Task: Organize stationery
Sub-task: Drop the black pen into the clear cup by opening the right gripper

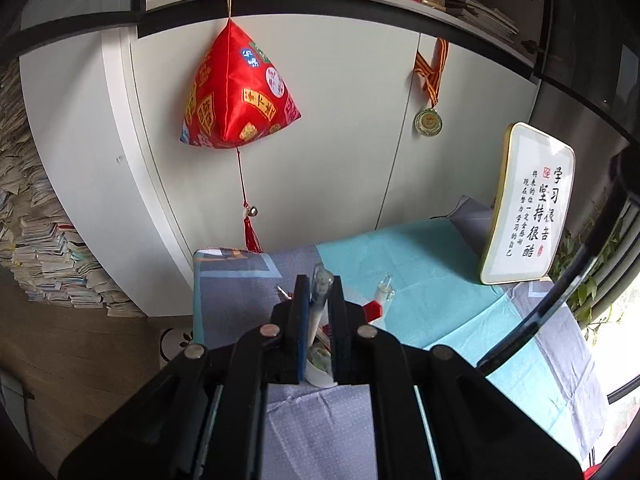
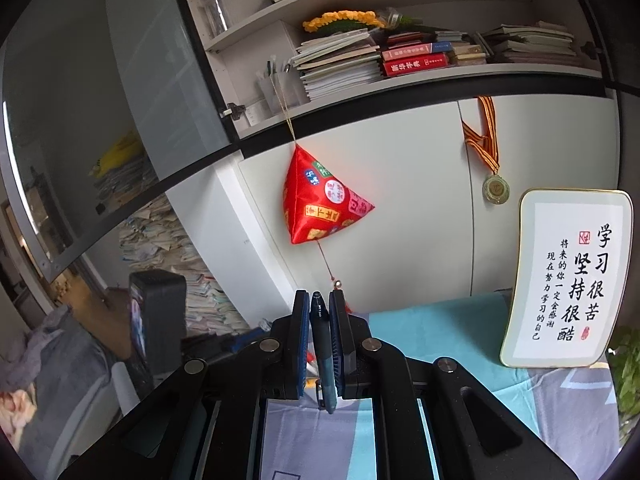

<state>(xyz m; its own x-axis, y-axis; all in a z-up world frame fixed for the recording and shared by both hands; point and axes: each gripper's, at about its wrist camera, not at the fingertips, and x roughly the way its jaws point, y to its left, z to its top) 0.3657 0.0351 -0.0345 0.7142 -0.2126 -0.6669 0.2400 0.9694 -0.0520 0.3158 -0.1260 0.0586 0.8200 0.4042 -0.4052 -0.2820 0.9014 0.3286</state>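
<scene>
My left gripper is shut on a white pen with a clear cap and holds it upright above the blue and grey tablecloth. Just past it, more pens stick up: a clear-tipped one, a red piece and a small tip; what holds them is hidden behind my fingers. My right gripper is shut on a dark blue pen, held upright above the cloth.
A framed calligraphy sign stands at the table's far right, also in the right wrist view. A red hanging ornament and a medal hang on the white cabinet. Paper stacks lie on the left. A plant is at the right edge.
</scene>
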